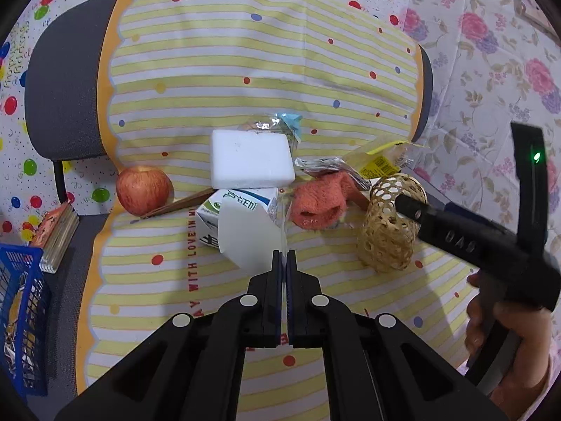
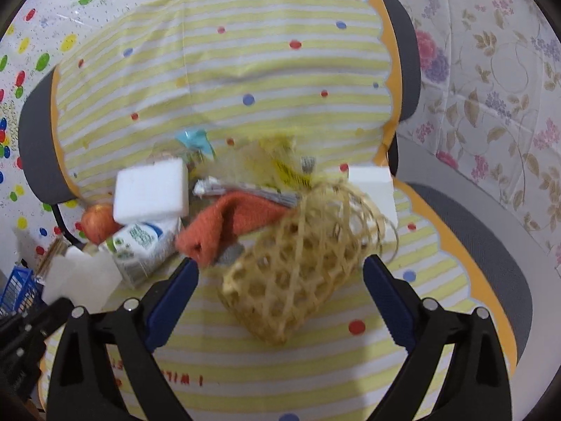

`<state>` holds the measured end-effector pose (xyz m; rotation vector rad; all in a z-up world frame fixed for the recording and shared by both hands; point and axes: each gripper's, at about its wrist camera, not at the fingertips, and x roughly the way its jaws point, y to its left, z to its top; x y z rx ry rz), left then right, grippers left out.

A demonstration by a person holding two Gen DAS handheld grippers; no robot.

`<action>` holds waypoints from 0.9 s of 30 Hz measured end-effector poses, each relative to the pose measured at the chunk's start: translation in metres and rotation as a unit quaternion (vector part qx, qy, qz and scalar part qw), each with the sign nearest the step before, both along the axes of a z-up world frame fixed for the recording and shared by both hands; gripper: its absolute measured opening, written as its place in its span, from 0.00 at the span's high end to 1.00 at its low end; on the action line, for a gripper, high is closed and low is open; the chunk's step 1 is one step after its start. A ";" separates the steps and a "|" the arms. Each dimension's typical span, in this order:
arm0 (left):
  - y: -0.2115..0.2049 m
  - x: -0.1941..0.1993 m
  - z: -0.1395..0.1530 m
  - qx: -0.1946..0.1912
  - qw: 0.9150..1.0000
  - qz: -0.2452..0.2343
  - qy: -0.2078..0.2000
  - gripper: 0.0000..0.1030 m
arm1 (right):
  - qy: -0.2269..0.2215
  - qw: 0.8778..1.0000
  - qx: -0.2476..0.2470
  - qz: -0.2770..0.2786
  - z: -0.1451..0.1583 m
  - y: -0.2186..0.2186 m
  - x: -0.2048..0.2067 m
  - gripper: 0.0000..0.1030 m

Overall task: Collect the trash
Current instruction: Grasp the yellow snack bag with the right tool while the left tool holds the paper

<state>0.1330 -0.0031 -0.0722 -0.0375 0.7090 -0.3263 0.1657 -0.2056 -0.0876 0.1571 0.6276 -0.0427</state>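
Two tools: over a chair's striped cloth point(image 1: 210, 52)
Blue basket point(image 1: 21, 315): far left
Apple point(image 1: 143, 189): left of the pile
Left tool point(image 1: 284, 263): pressed together on a clear plastic wrapper point(image 1: 283, 231), white cup point(image 1: 242, 231) just left
Woven basket point(image 2: 291, 273): tilted, between the pads
Right tool point(image 2: 280, 273): spread wide, not touching it

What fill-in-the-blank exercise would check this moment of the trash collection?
1. The left gripper is shut on a thin ___ sheet.
2. The right gripper holds its jaws ___ before the woven basket.
3. Beside the foam block lies a red ___.
Missing words: white; open; apple.
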 end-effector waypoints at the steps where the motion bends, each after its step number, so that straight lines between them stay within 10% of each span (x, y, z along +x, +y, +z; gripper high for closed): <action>1: 0.000 0.001 0.001 0.000 1.000 0.001 -0.003 0.98 | -0.007 1.000 -0.002 0.002 0.008 -0.001 0.002 0.12; 10: -0.005 0.017 0.037 0.011 0.999 0.001 -0.050 0.98 | -0.031 0.999 0.030 -0.025 0.052 -0.029 0.034 0.20; 19: -0.013 0.032 0.030 0.019 0.999 -0.002 -0.039 0.98 | 0.049 0.985 0.158 -0.053 0.024 -0.065 0.073 0.35; 23: -0.014 0.033 0.022 0.019 1.000 -0.003 -0.025 0.98 | 0.072 0.974 0.211 -0.026 0.014 -0.064 0.079 0.64; 27: -0.012 0.028 0.022 0.019 1.000 0.000 -0.022 0.98 | 0.056 0.979 0.197 0.004 0.025 -0.051 0.073 0.70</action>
